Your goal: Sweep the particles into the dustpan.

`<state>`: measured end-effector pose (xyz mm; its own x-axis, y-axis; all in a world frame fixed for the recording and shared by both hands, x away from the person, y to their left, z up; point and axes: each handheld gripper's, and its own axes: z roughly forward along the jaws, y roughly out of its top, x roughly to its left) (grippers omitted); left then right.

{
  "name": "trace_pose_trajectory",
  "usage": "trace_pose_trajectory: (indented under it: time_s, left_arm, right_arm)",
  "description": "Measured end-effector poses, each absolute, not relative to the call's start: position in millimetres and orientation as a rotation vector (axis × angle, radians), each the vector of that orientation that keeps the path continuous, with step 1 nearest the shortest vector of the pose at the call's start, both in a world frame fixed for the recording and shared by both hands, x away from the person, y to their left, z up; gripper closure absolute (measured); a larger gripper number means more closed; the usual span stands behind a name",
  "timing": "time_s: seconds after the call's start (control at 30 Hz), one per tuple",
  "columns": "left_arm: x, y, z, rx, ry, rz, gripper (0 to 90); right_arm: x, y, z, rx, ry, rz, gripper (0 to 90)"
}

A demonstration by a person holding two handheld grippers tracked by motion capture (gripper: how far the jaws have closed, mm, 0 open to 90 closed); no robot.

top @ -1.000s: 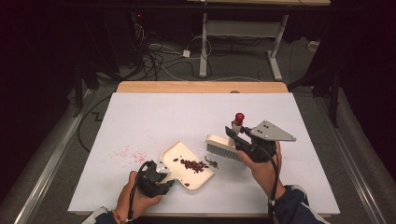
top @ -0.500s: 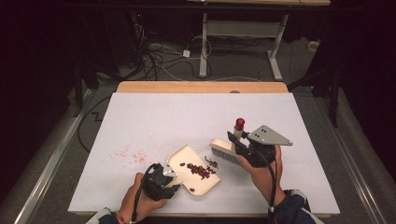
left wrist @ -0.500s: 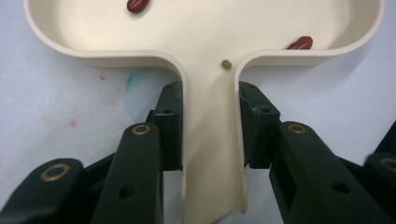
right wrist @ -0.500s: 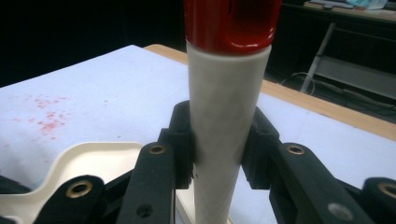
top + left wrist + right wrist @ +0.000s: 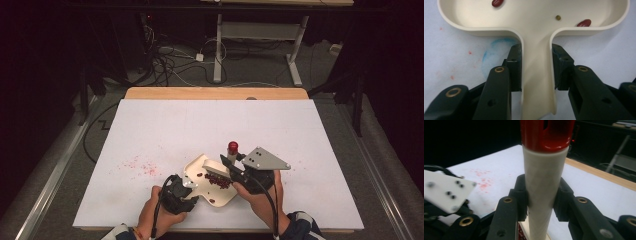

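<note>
High view: you sweep beans (image 5: 216, 180) into the cream dustpan (image 5: 200, 172) near the table's (image 5: 310, 130) front edge.
Your left gripper (image 5: 536, 53) is clamped on the dustpan handle (image 5: 536, 82); your right gripper (image 5: 541, 188) grips the brush (image 5: 216, 167) by its white handle (image 5: 544, 182), red cap (image 5: 233, 146) up, bristles over the pan. Red stains (image 5: 142, 166) lie left of it.

From above our side, the high view looks forward and down over the whole tabletop (image 5: 150, 130) to the floor beyond. The left gripper view sits close, facing down along its tool (image 5: 536, 67) at the dustpan (image 5: 536, 30), which the high view shares (image 5: 200, 172). The right gripper view looks level along the brush handle (image 5: 544, 185) across the tabletop (image 5: 599, 195).
</note>
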<state>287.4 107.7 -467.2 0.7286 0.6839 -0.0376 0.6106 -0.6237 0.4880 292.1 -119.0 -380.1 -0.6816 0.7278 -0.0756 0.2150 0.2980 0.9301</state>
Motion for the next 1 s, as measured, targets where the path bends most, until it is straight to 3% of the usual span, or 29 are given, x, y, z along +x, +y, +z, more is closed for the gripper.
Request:
trace_pose_trajectory:
  time_s: [0.57, 1.0]
  left_arm:
    - [292, 113, -468, 2.439, 0.991, 0.218, 63.4]
    - [295, 123, -468, 2.447, 0.99, 0.213, 63.4]
  right_arm:
    - [299, -138, -365, 0.812, 2.062, 1.557, 69.9]
    - [309, -173, -353, 0.813, 1.948, 1.454, 69.9]
